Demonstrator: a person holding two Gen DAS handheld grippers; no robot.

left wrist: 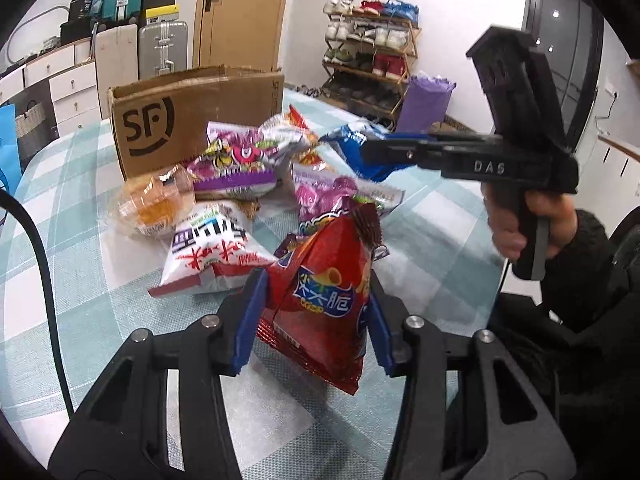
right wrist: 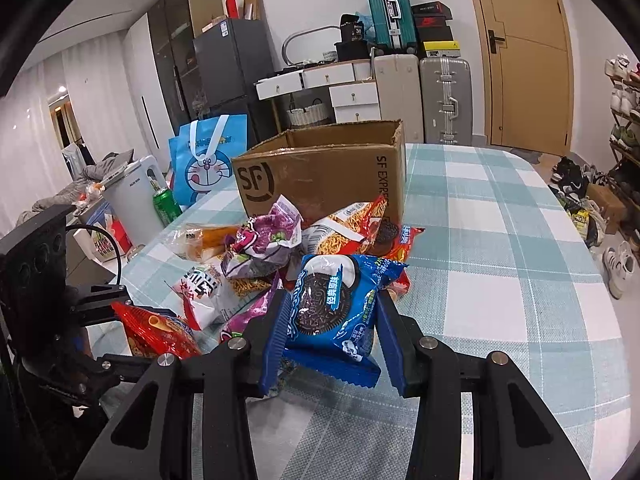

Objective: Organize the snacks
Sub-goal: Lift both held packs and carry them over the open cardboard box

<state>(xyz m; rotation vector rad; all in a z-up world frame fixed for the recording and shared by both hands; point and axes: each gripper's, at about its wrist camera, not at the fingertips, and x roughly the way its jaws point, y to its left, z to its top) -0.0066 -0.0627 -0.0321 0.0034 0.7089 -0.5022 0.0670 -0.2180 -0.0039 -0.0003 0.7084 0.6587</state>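
Snacks lie heaped in the middle of a table (right wrist: 500, 240) under a blue-and-white checked cloth, just in front of an open cardboard box (right wrist: 320, 168) that stands at the upper centre of the right wrist view, probably the place they are meant to go. The pile (left wrist: 248, 184) holds purple and white bags, an orange noodle packet and a clear-wrapped pastry, overlapping one another rather than sorted.

At the lower centre of the left wrist view, the left gripper (left wrist: 316, 316) has its blue pads pressed against both sides of a red snack bag (left wrist: 324, 280), which stands nearly upright between them, its lower end hanging toward the cloth. The grip looks taken so the bag can be carried clear of the pile.

At the lower centre of the right wrist view, the right gripper (right wrist: 332, 332) is clamped on a blue cookie pack (right wrist: 332, 304), held face up and tilted, its crimped edge sticking out below the pads. Both packs sit near the heap's front edge, short of the box.
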